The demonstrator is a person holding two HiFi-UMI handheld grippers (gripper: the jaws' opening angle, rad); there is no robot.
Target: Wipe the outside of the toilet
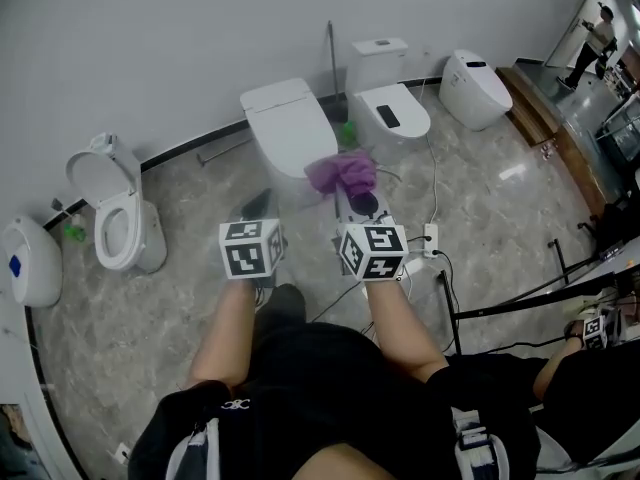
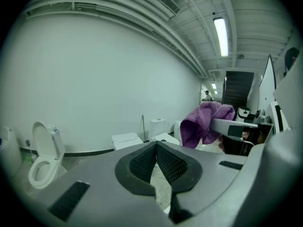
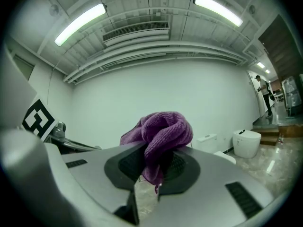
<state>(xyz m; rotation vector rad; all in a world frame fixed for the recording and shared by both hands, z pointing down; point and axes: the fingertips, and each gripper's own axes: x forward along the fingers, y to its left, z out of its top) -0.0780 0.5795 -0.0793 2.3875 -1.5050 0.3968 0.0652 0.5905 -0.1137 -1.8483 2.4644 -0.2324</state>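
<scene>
Right gripper (image 3: 152, 159) has its jaws clamped on a bunched purple cloth (image 1: 343, 172). The wad bulges up over the pads and a short tail hangs down between them. Left gripper (image 2: 155, 148) has its jaws nearly together, tips meeting, with nothing in them. Both grippers are held up side by side in front of the person and point away toward the far wall. The likely target, a closed white toilet (image 1: 288, 128), sits on the floor straight ahead against the wall. It is one of a row, with an open-seat toilet (image 1: 112, 211) further left and two more closed ones to the right. Key relation: the toilet lies ahead of the right fingers and slightly left. Its long axis runs wall-to-person, roughly in line with the jaws, so its near front end faces the cloth. In the head view the cloth overlaps the toilet's near right edge. The gripper views show the toilets lower and further off, so the cloth is judged apart from it, not touching. The right gripper carries the cloth, so the wipe falls to it. The left is about as near but has no cloth. The next move likely needs the right gripper pushed forward and down, a little left, to land the cloth on the front or right flank. No wiping contact is made yet.
</scene>
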